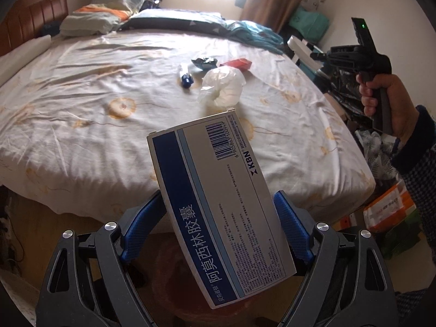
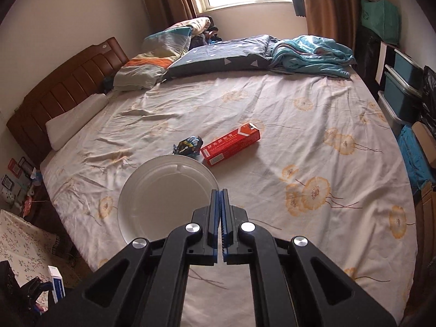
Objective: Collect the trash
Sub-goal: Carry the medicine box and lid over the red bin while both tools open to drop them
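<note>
My left gripper (image 1: pixel 219 204) is shut on a blue-and-grey medicine box (image 1: pixel 218 204), held near the bed's foot above a dark reddish container (image 1: pixel 190 280). On the floral bedsheet lie a crumpled white plastic bag (image 1: pixel 222 87), a small blue-capped bottle (image 1: pixel 185 76), a dark crumpled wrapper (image 1: pixel 204 62) and a red box (image 1: pixel 235 63). My right gripper (image 2: pixel 220 193) is shut on the rim of a white plastic plate (image 2: pixel 163 190), held above the bed. The wrapper (image 2: pixel 188 145) and red box (image 2: pixel 231 143) lie just beyond the plate. The right gripper also shows at the right of the left wrist view (image 1: pixel 320 54).
Pillows and folded blankets (image 2: pixel 245 51) line the bed's far side, with a wooden headboard (image 2: pixel 62 92) at left. Storage bins (image 2: pixel 403 90) and bags stand along the right wall. Cardboard boxes (image 1: pixel 389 209) sit on the floor by the bed's corner.
</note>
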The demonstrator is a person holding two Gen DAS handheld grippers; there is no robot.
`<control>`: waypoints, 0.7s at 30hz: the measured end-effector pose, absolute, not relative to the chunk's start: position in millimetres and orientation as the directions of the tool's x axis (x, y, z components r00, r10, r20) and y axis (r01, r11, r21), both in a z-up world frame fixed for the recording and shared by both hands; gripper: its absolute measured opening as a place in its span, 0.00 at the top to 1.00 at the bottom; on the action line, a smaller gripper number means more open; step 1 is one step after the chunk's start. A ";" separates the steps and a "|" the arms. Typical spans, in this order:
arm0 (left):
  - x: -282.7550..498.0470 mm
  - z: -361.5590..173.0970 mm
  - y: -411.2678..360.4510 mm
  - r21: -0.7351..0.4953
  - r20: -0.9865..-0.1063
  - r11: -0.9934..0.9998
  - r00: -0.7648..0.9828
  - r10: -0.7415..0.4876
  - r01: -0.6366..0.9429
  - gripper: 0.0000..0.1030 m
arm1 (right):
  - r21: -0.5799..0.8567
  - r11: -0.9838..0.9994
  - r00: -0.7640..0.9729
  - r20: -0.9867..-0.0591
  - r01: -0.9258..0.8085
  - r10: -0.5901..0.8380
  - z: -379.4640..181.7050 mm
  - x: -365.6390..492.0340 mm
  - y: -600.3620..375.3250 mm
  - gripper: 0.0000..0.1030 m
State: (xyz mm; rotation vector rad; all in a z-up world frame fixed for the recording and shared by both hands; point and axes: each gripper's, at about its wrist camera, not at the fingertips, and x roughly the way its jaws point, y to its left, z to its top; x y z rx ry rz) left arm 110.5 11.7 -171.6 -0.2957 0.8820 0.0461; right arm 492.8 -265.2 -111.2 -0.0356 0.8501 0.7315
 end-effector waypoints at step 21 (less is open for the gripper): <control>37.5 -260.3 -4.6 -0.221 -0.894 0.967 0.424 -0.148 -0.128 0.20 | 0.250 0.595 0.185 -0.798 -0.764 0.573 -184.6 251.1 -289.3 0.98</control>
